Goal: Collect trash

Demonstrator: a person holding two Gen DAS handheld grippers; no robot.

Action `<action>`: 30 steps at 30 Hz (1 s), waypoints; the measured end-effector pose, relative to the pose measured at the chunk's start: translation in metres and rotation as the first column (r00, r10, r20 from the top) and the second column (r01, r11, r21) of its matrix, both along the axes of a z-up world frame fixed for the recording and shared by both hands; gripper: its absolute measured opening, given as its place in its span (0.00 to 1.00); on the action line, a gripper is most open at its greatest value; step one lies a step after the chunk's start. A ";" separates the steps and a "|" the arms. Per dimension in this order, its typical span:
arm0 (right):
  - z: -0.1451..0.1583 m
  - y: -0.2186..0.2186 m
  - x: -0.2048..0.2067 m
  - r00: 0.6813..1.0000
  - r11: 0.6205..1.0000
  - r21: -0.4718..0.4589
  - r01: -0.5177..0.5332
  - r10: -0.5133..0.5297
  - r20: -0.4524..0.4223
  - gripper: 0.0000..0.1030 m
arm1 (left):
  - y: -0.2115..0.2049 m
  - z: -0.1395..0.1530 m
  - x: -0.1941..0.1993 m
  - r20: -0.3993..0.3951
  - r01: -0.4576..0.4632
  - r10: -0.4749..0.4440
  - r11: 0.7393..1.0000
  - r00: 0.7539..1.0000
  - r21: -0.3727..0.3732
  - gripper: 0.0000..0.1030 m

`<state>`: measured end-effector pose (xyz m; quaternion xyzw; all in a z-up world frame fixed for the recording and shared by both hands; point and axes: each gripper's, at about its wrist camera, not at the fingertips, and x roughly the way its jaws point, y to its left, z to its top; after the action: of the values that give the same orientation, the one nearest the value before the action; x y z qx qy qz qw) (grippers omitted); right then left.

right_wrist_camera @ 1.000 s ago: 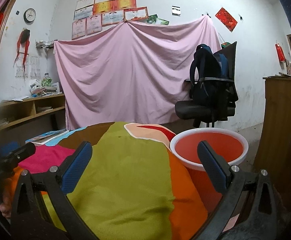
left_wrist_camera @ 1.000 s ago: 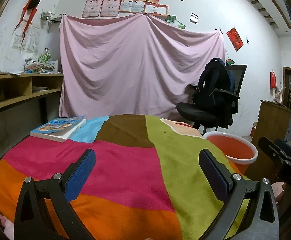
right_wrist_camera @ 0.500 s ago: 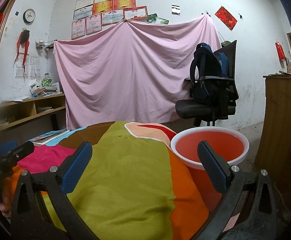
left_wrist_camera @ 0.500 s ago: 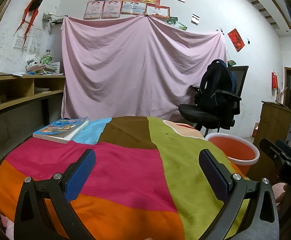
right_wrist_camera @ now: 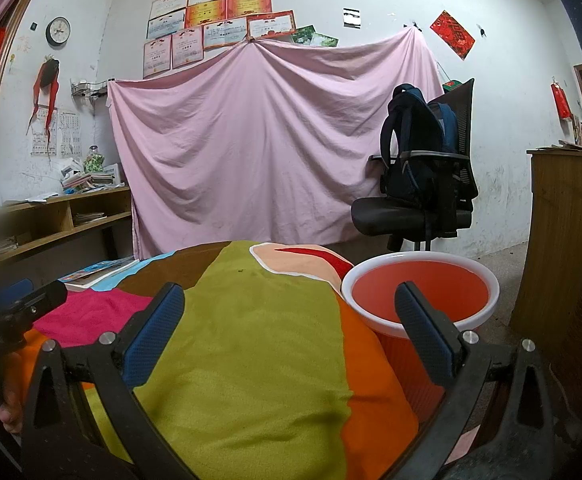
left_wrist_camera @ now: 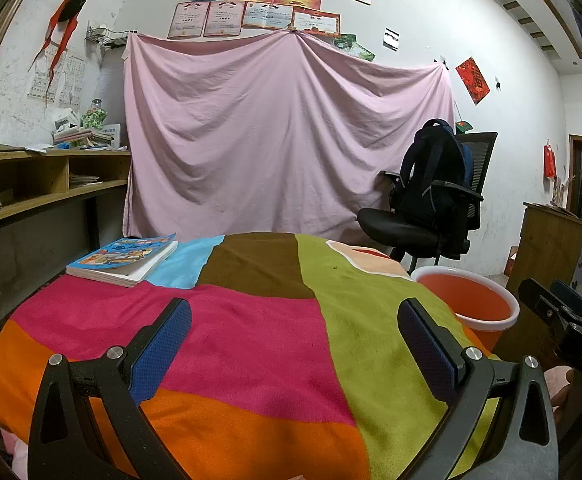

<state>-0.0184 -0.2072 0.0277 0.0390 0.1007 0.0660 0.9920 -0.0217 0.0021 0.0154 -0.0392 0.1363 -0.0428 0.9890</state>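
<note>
Both the left gripper (left_wrist_camera: 294, 344) and right gripper (right_wrist_camera: 289, 330) hang spread and empty above the blanket (left_wrist_camera: 251, 332), bucket (right_wrist_camera: 419, 292) at lower right

The left gripper (left_wrist_camera: 293, 338) hangs spread wide over the patchwork cloth (left_wrist_camera: 251, 320), book (left_wrist_camera: 125, 258) far left, orange bucket (left_wrist_camera: 467, 304) right.

You held your left gripper (left_wrist_camera: 294, 342) and right gripper (right_wrist_camera: 289, 328) level, side by side, each with its blue-padded fingers (left_wrist_camera: 163, 350) spread wide apart and gripping nothing.
</note>
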 end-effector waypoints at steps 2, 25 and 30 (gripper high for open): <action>0.000 0.000 0.000 1.000 1.000 0.000 0.000 0.000 -0.001 1.00 | 0.000 0.000 0.000 0.001 0.000 0.000 1.000 1.000 -0.001 0.98; -0.001 0.002 0.000 1.000 1.000 0.002 -0.001 0.001 -0.004 1.00 | 0.000 0.000 0.000 -0.001 0.002 -0.002 1.000 1.000 0.001 0.98; -0.002 0.002 0.000 1.000 1.000 0.003 -0.002 0.002 -0.004 1.00 | -0.001 0.000 0.000 0.000 0.001 -0.001 1.000 1.000 0.001 0.98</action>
<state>-0.0185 -0.2049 0.0254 0.0406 0.1028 0.0669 0.9916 -0.0221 0.0012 0.0152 -0.0387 0.1362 -0.0431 0.9890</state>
